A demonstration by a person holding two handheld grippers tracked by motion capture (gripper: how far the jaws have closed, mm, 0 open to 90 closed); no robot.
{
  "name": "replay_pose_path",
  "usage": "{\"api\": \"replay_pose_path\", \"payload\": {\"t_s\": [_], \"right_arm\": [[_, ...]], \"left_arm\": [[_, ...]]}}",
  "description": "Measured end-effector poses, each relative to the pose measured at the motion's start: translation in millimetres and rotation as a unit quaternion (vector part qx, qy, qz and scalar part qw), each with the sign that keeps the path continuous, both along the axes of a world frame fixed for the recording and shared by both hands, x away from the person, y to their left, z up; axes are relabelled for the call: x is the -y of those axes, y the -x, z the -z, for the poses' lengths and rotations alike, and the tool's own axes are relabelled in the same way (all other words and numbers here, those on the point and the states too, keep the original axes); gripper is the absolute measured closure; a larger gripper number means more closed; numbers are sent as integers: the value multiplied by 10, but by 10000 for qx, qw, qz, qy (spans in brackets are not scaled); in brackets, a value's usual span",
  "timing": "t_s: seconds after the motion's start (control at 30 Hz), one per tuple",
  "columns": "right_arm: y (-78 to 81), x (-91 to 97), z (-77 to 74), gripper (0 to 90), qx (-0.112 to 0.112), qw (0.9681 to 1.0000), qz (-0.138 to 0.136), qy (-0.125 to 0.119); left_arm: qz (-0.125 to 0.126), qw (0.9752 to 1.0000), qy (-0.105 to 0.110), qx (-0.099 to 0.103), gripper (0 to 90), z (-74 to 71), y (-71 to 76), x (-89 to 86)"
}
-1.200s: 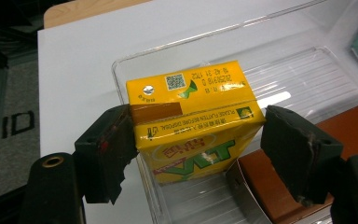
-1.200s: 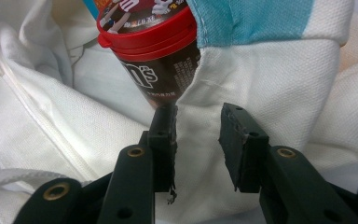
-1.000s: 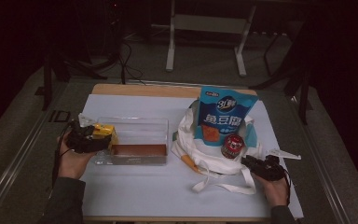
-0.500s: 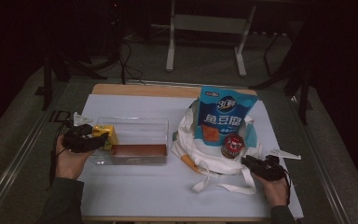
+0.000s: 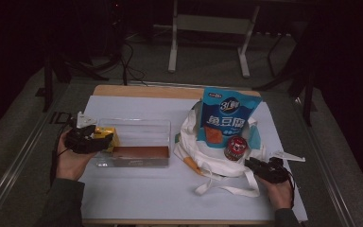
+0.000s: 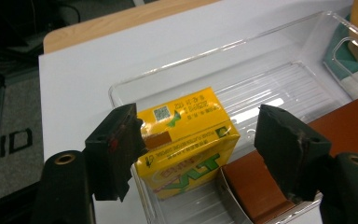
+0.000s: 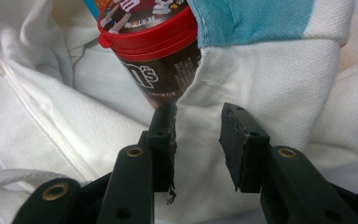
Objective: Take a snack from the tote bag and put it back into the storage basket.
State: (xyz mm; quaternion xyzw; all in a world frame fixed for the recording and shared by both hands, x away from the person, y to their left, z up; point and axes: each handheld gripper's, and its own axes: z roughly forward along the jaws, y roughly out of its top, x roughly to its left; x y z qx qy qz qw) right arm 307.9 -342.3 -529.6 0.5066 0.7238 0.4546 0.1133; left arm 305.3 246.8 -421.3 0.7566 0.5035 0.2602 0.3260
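The yellow drink carton (image 6: 186,142) lies on its side at the left end of the clear plastic box (image 6: 279,79), with its printed face up and the barcode end away from me. It sits between my left jaws; one pad touches its end, the other stands apart. Just beside it in the box lies a flat brown packet (image 6: 261,182).

My right jaws hold the rim of the white cloth bag (image 7: 261,88), beside the red-lidded candy tub (image 7: 154,42) that leans inside.
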Motion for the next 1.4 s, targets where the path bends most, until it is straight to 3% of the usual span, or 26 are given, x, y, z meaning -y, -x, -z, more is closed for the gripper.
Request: {"api": "replay_pose_path", "payload": {"t_s": [0.17,0.53,0.6,0.8,0.87,1.4], "right_arm": [[-4,5,2,654,-12,10000,-12,-29],[-2,4,1,654,-8,10000,-11,-24],[-4,4,1,653,-10,10000,-12,-22],[-2,2,1,653,-6,10000,-5,-15],[-1,2,1,654,-6,10000,-3,-17],[-1,2,1,654,-6,10000,0,-18]], "left_arm": [[139,9997,200,87,293,-54,5,3],[462,9983,291,194,233,-134,10,62],[482,9984,225,185,234,-136,9,79],[702,9973,172,149,287,-130,1,140],[778,9965,278,126,316,-132,-5,146],[990,9948,198,128,364,-143,-32,295]]}}
